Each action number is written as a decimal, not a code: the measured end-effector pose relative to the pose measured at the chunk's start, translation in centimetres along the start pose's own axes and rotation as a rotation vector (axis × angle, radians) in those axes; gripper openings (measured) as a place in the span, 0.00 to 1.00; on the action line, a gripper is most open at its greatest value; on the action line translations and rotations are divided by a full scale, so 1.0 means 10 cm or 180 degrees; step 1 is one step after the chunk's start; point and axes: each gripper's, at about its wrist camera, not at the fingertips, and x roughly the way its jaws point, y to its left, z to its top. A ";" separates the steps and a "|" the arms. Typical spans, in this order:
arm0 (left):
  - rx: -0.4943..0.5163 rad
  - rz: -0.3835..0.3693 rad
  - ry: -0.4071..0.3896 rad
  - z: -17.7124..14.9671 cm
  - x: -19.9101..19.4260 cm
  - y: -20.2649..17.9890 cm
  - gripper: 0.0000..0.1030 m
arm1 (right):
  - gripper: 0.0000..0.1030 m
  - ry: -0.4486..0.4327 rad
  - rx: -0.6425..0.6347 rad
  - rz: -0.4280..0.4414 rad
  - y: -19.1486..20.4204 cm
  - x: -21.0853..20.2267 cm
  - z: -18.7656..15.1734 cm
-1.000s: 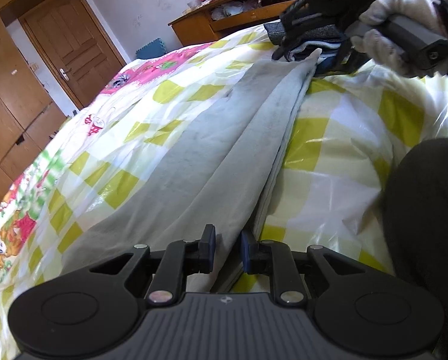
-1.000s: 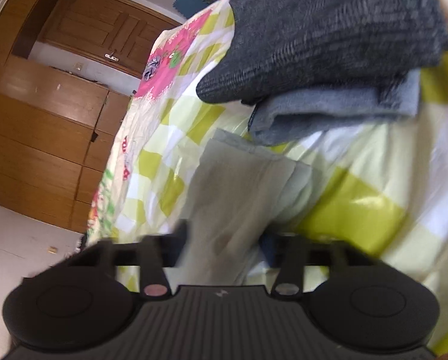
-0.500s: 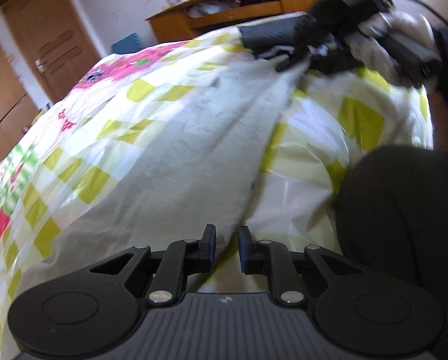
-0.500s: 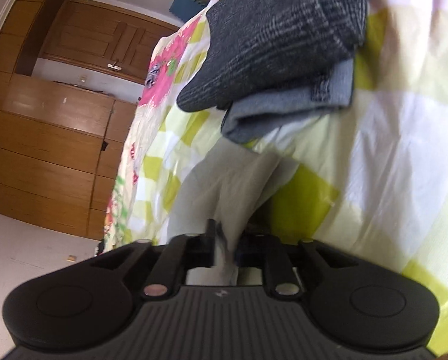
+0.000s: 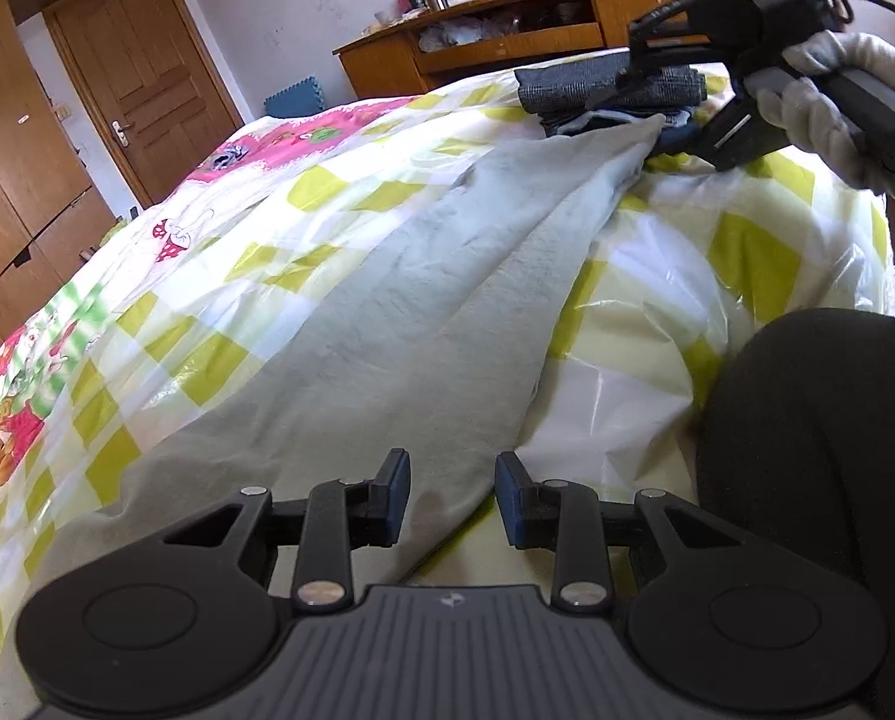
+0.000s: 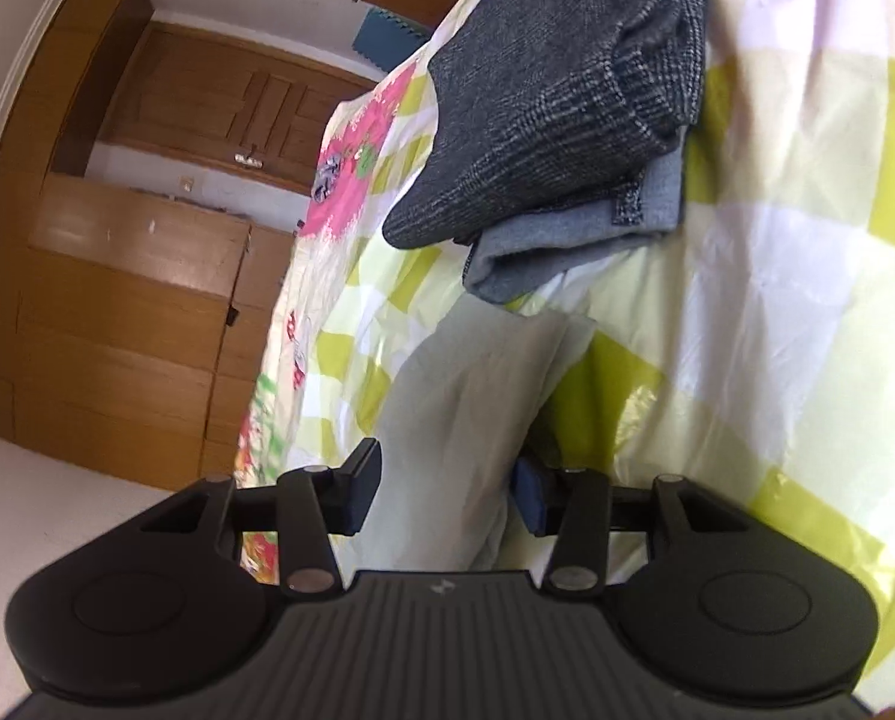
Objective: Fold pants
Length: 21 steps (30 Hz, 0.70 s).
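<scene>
We judged the long pale grey-green cotton pants [image 5: 447, 300] could slacken and wrinkle on the checked yellow-white bedsheet [image 5: 657, 276], since the left gripper [image 5: 452, 495] and right gripper [image 6: 446, 489] had both just been opening, jaws apart with cloth lying loose between them.

Checked bedsheet [image 5: 339, 204] — wooden door [image 5: 141, 78]

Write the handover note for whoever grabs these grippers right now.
Left gripper: jaws just opened, pads off the cloth; near end of the pants lies between them.
Right gripper: jaws just opened, far end of the pants between them, not pinched.
Pants: light grey, lying long and narrow on the checked sheet, far end beside the folded stack.
Done: legs laid together lengthwise.
Left: fold end to end, probably add to the stack.
</scene>
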 end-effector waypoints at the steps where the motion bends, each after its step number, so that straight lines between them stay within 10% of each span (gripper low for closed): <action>1: -0.0017 -0.0007 0.0000 0.00 0.00 0.01 0.44 | 0.46 0.0022 -0.0013 -0.0020 -0.01 0.04 -0.01; 9: -0.0053 0.0073 -0.0013 0.07 0.07 0.07 0.44 | 0.44 0.0028 -0.0070 0.0135 -0.01 0.55 -0.04; 13: -0.0051 0.0142 -0.0017 0.09 0.13 0.09 0.44 | 0.05 0.0032 0.0058 0.0231 0.01 0.60 -0.07; 21: 0.0021 0.0404 -0.0199 0.21 0.23 0.13 0.45 | 0.04 -0.0243 -0.0381 0.0627 0.62 0.47 0.20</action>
